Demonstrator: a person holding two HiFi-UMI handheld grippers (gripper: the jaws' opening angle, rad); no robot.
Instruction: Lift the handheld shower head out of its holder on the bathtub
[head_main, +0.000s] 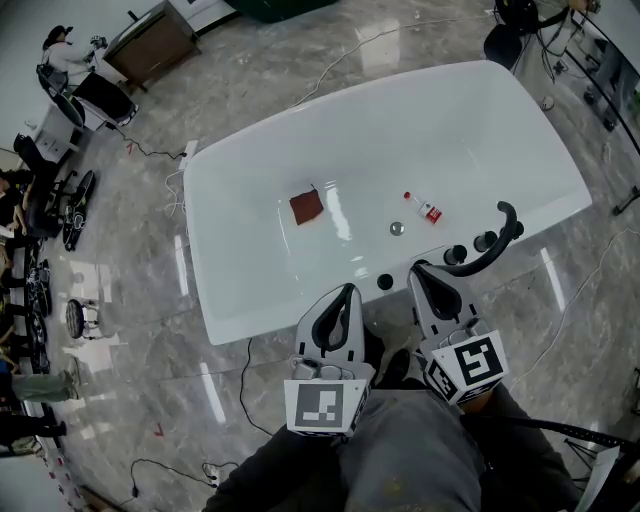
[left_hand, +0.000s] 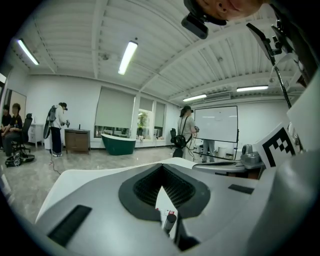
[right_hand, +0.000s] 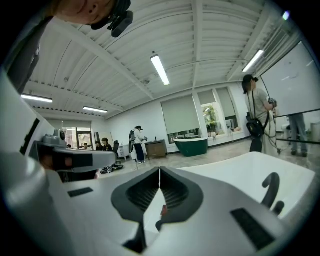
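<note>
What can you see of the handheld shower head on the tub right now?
The handheld shower head is a slim, matte black wand bent in a hook-like curve. It rises from the white bathtub's near rim, toward its right end, beside round black knobs. No hose can be made out. Nothing grips it: the right gripper is shut and empty, its tips close beside the wand's lower end.
</note>
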